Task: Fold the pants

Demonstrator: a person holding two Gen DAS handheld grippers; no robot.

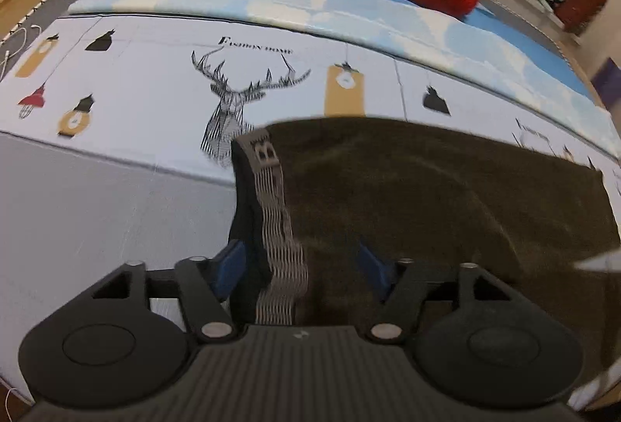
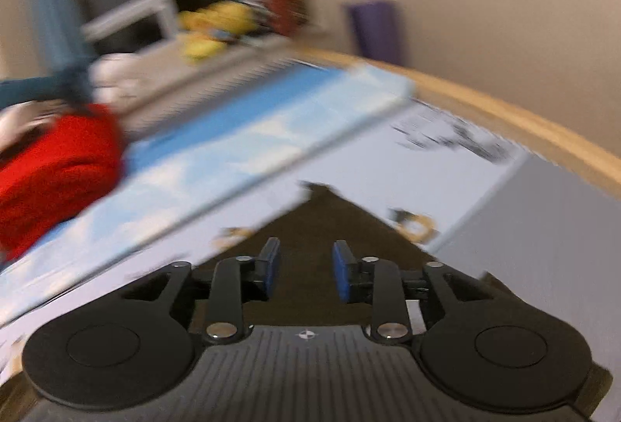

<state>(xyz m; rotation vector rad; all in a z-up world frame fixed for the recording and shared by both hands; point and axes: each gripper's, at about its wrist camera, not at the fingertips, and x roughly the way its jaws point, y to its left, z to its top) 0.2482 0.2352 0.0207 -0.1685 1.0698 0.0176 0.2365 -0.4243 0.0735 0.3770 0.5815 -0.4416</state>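
Here I see both grippers (image 1: 300, 267) (image 2: 306, 272) gaping, gripping nothing, with the pants (image 1: 427, 189) spread just beyond their fingertips.

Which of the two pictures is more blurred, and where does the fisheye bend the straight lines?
Right wrist view: strong motion blur smears the red blanket and the bed sheet; its claw stays sharp. Left wrist view: mostly sharp, the pants slightly soft; the sheet's printed lines bow upward.

left gripper (image 1: 300, 268): black ribbed body, round side discs, silver pivot screws
right gripper (image 2: 306, 272): same build, small white emblem
pads (image 2: 343, 272): blue
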